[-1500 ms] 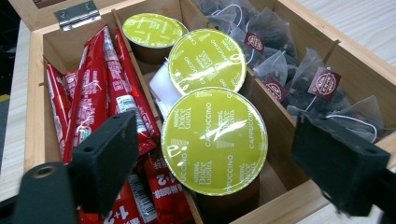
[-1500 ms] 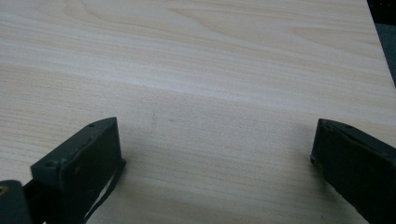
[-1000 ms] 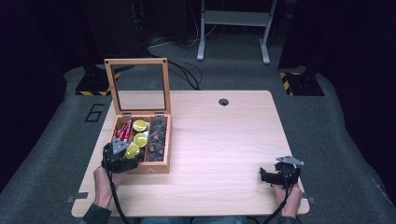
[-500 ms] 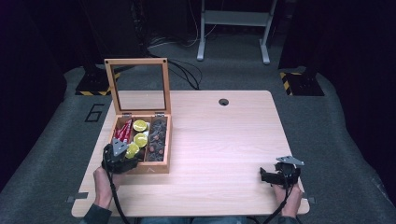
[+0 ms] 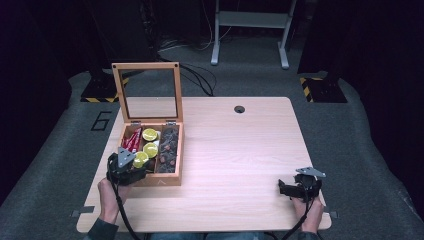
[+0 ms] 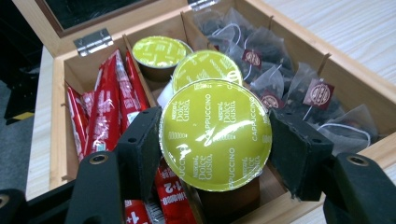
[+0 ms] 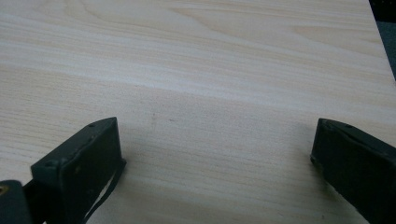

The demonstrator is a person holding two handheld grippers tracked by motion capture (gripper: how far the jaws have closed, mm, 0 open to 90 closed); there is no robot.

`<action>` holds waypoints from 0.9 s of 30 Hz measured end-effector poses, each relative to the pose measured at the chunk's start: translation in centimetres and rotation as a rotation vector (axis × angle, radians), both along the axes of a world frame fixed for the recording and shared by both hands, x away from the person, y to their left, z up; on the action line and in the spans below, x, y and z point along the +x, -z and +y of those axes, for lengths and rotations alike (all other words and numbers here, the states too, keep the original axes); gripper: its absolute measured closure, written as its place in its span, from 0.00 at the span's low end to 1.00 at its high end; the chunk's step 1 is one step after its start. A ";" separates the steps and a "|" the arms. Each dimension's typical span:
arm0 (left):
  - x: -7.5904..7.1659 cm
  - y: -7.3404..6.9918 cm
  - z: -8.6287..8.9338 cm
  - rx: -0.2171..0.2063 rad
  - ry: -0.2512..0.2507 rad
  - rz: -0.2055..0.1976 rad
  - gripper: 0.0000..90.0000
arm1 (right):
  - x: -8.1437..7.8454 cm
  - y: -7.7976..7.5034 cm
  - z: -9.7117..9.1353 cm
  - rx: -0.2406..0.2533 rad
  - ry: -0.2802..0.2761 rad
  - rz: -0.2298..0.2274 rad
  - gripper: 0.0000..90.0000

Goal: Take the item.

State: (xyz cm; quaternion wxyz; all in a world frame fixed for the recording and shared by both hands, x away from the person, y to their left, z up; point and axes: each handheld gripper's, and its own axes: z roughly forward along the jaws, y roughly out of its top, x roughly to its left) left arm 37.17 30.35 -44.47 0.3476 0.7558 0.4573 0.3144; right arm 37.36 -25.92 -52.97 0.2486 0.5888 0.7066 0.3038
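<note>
An open wooden box sits at the table's front left, its glass lid standing upright. My left gripper reaches into the box's near end, shut on a green-lidded coffee capsule, a pad pressing each side of its rim. Two more green capsules lie behind it. Red sachets fill the left compartment and dark tea bags the right one. In the high view the left gripper is at the box's front left corner. My right gripper stands open over bare wood near the front right.
The light wooden table has a round cable hole near its far edge. Behind the table stand a grey metal frame and cables on the dark floor. Yellow-black striped feet sit at the far right.
</note>
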 end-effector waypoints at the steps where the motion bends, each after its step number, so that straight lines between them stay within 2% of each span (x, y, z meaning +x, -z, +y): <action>1: -0.1 -0.2 0.0 -0.002 0.006 0.001 0.42 | 0.0 0.0 0.0 0.000 -0.001 0.000 0.01; 14: -0.5 -1.8 -0.8 -0.021 0.039 -0.040 0.42 | 0.0 0.0 0.0 0.000 -0.001 0.000 0.01; 27: -0.4 -2.8 -2.3 -0.023 0.089 -0.060 0.42 | 0.0 0.0 0.0 -0.001 -0.015 -0.002 0.02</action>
